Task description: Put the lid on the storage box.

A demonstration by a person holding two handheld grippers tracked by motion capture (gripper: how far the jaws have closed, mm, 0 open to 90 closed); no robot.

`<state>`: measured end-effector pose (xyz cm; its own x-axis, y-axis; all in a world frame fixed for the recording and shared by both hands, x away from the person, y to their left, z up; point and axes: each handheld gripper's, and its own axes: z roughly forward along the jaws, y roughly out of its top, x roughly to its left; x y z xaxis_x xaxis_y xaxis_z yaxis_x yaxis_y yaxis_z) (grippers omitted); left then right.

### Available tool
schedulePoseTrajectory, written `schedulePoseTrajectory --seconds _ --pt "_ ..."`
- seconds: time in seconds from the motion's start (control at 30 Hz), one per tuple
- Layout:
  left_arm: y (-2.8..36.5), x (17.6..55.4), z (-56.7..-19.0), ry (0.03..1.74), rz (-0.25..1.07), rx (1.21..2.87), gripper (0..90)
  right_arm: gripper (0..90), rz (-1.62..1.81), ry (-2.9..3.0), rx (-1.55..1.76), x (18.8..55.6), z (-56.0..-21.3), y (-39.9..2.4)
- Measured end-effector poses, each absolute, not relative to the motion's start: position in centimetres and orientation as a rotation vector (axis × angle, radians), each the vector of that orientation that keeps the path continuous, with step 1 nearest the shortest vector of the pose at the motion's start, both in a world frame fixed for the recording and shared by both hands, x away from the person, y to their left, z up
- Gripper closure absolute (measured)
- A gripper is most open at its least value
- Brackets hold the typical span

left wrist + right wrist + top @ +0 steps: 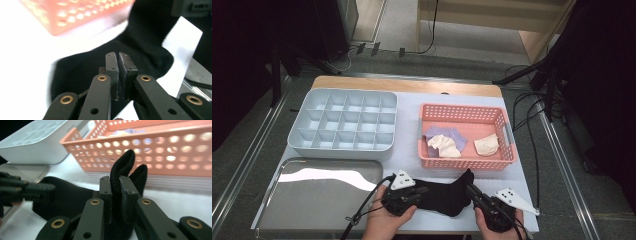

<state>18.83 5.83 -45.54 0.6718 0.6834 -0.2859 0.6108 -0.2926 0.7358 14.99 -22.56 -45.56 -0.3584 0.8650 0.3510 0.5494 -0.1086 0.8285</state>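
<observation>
A black sock (444,196) lies stretched across the white table top, just in front of the pink basket (462,112). My left gripper (421,192) is at the sock's left end. In the left gripper view its jaws (118,56) stand shut together on the edge of the sock (82,72). My right gripper (471,191) is at the sock's right end. In the right gripper view its jaws (114,181) are shut on the ribbed cuff (122,167), which sticks up between them. The left gripper (47,187) also appears there, farther off at the left.
The pink basket holds a lilac sock (447,134) and two cream ones (444,146) (487,145). A grey divided box (343,145) stands at the back left. A shiny metal tray (319,200) lies at the front left, close to the left hand.
</observation>
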Motion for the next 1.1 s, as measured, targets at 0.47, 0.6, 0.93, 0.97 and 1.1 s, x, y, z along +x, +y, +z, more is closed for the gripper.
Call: schedulePoseTrajectory --seconds 0.47,0.6,0.93,0.97,1.1 --pt "10.8 19.3 -46.0 1.108 0.125 1.958 81.9 81.9 1.517 1.96 1.474 15.0 -44.9 -17.3" --pt "11.1 19.3 -46.0 1.115 0.114 1.943 79.8 81.9 1.54 1.992 1.44 14.7 -44.6 -15.6" --pt "11.7 19.5 -46.7 1.143 0.086 1.954 86.2 81.9 1.529 2.112 1.354 15.0 -45.6 -10.3" --pt "11.8 19.5 -46.8 1.142 0.081 1.959 87.4 81.8 1.523 2.127 1.353 15.1 -45.8 -10.0" --pt "11.7 19.6 -47.1 1.141 0.069 1.973 88.7 70.7 1.528 2.248 1.335 15.3 -47.1 -9.0"
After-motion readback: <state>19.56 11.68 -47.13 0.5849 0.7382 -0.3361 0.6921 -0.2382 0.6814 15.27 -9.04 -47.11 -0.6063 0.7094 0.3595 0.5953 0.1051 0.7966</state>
